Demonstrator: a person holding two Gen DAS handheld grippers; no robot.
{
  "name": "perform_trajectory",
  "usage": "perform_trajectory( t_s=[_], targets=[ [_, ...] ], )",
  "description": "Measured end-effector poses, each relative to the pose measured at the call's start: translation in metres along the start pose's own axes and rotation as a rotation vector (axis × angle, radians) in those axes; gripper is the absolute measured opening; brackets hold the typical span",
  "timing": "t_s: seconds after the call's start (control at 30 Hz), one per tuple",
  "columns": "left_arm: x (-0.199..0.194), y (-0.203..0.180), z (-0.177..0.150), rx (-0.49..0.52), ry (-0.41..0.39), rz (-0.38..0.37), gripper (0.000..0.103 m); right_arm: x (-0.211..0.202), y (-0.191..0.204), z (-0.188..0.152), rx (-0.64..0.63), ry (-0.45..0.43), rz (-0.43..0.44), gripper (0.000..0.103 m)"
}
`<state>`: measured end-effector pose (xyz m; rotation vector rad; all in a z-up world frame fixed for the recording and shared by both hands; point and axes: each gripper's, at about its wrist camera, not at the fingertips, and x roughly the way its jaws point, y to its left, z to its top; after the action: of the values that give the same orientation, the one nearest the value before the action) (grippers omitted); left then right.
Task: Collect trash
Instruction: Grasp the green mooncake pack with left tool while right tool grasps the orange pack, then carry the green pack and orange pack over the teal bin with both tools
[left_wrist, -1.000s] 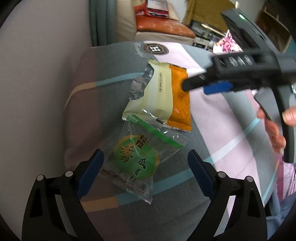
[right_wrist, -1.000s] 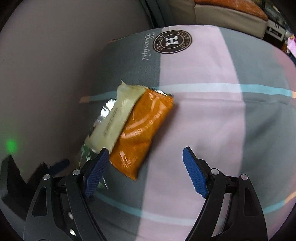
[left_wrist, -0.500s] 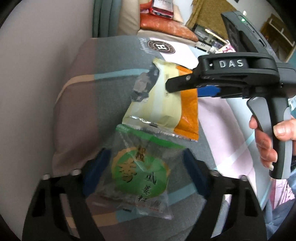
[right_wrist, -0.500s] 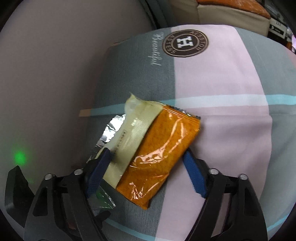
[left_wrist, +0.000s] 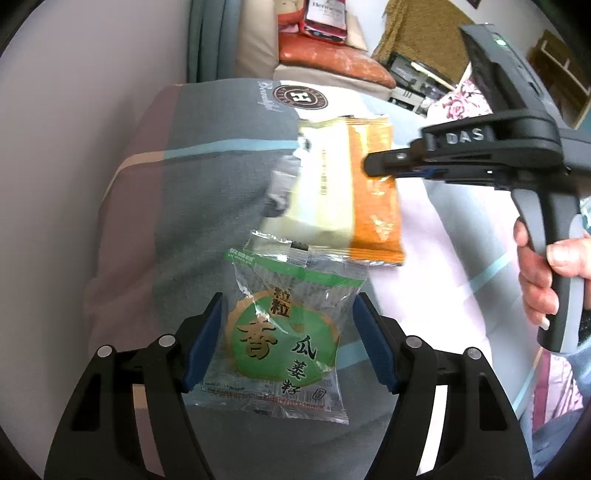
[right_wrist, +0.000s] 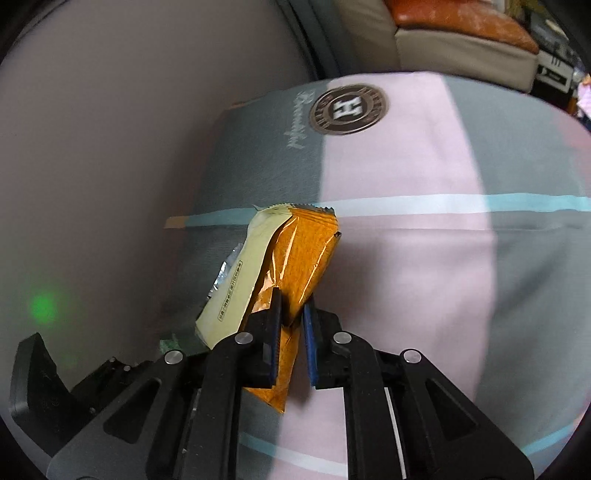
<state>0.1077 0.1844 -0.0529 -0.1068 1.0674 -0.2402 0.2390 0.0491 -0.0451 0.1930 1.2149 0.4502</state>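
Two snack wrappers make up the trash on a striped pillow (left_wrist: 207, 192). One, the orange-and-cream wrapper (right_wrist: 295, 258), torn open with silver foil showing at its left edge, is pinched at its orange lower part between the blue pads of the right tongs (right_wrist: 293, 332), whose jaws are closing on it; its long axis runs up and away from the tongs, the crimped end pointing toward the pillow's round "H" logo (right_wrist: 349, 105). Just below it in the left wrist view lies the clear green-printed wrapper (left_wrist: 284, 332), flat on the pillow, long axis pointing away from the camera, its green-banded top end touching the orange wrapper's lower edge. The left tongs (left_wrist: 286, 338) straddle it, jaws closing, pads just beside its edges but not pressing. A hand (left_wrist: 546, 273) grips the right tool's handle.
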Motion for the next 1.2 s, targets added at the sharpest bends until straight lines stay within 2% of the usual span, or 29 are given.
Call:
perform_trajectory(
  t_s=[0.27,0.57,1.2],
  targets=[
    [-0.002,-0.048,0.003,0.044,0.001,0.004,0.071,-0.054,-0.041,-0.021,0.001,-0.075,-0.060,0.009],
    [0.002,-0.129,0.010,0.125,0.009,-0.034,0.071,-0.133,-0.093,-0.063,0.016,-0.174,-0.081,0.008],
    [0.041,-0.297,0.009,0.304,0.089,-0.139,0.071,-0.251,-0.234,-0.143,0.237,-0.348,-0.171,0.008]
  ],
)
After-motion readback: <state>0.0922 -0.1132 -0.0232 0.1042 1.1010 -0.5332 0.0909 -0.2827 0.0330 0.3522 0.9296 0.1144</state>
